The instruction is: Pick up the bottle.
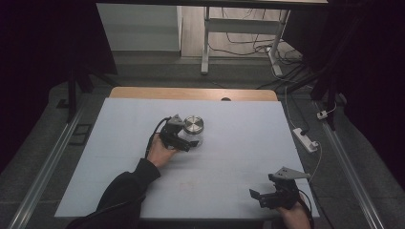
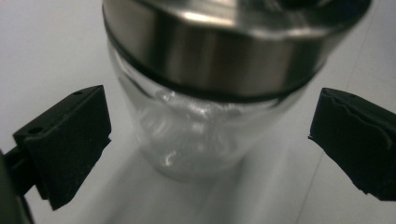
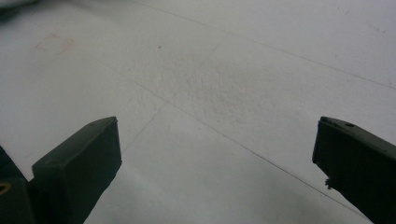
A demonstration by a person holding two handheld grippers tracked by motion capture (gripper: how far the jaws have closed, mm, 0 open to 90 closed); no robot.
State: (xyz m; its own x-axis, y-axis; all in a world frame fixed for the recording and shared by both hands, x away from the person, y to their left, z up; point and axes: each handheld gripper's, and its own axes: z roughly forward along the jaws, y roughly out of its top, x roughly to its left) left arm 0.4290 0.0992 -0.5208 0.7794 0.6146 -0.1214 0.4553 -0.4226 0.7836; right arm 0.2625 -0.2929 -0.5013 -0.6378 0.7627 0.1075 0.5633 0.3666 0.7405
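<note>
The room is dim; the upper left and right of the high view sink into near black, and only the pale grey table top (image 1: 239,157) catches soft, even light from above. Shadows there are faint. The round brushed-metal lid (image 1: 193,125) shows a mild sheen at centre frame. In the left gripper view the clear glass jar with its steel lid (image 2: 196,130) sits so close that it blurs, with a bright glare streak along the lid's upper band and smeared highlights in the glass. The right gripper view is sharper mid-frame, showing the table's grain, while its black foam-padded jaws at the bottom corners go soft.
</note>
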